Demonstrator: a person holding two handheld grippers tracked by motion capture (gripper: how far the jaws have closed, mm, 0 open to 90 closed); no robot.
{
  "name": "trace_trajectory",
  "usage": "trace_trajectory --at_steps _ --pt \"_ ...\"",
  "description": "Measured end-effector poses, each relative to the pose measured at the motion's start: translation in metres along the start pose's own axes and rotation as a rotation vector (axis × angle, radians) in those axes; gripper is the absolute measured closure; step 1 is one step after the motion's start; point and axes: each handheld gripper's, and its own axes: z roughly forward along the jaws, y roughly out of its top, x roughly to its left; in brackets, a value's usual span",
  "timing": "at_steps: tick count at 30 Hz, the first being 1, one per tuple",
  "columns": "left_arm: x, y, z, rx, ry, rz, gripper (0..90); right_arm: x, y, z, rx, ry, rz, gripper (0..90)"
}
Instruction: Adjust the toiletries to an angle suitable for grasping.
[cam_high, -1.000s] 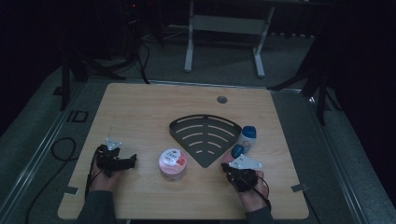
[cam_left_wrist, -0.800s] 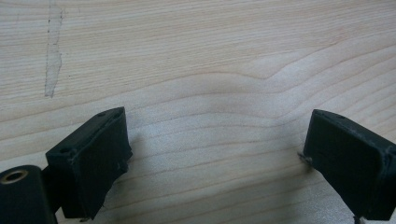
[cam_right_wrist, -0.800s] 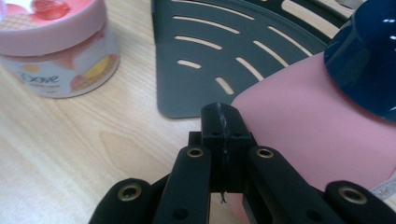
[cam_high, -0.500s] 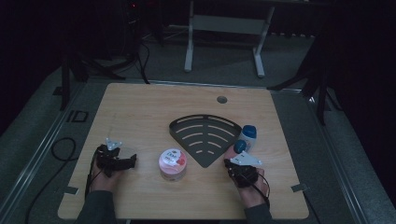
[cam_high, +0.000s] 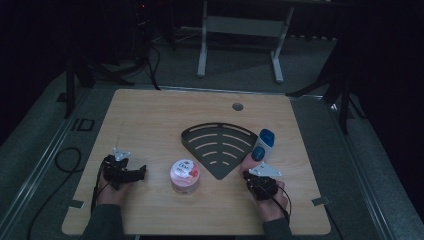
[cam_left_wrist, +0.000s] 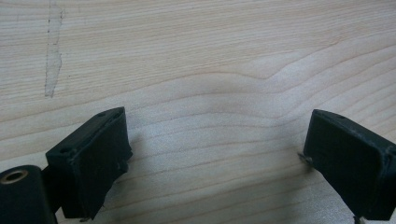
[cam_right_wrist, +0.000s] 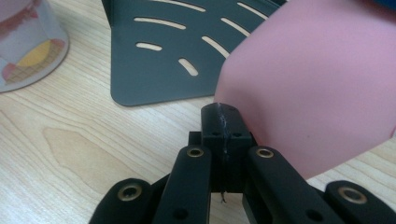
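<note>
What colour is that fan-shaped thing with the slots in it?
The slotted fan-shaped tray is dark grey, nearly black. The right gripper view shows it best.

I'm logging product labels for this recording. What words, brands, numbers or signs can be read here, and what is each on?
Pink-lidded tub: print on the lid, too small and blurred to read.
Tub's side in the right gripper view: coloured picture, no legible text.
White bottle with blue cap: no readable label.
Dark slotted tray: no text.
"ID"-like dark marking beside the table's far left corner: uncertain reading.
</note>
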Motion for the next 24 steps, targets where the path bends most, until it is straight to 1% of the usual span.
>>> trace_trajectory --at_steps 6,12,17,24 --pt "0.0 0.0 0.0 0.0 0.0 0.0 6.7 -0.003 -0.002 0.003 0.0 -0.008 0.009 90.0" --pt "0.0 0.0 0.0 0.0 0.0 0.0 6.7 -0.004 -0.005 0.008 0.02 -0.005 0.022 90.0" --pt "0.0 0.0 0.0 0.001 0.0 0.001 6.7 -0.006 -0.006 0.01 0.014 -0.008 0.014 90.0" --pt "0.0 0.0 0.0 0.0 0.0 0.0 6.7 -0.009 -0.006 0.014 0.018 -0.02 0.025 90.0"
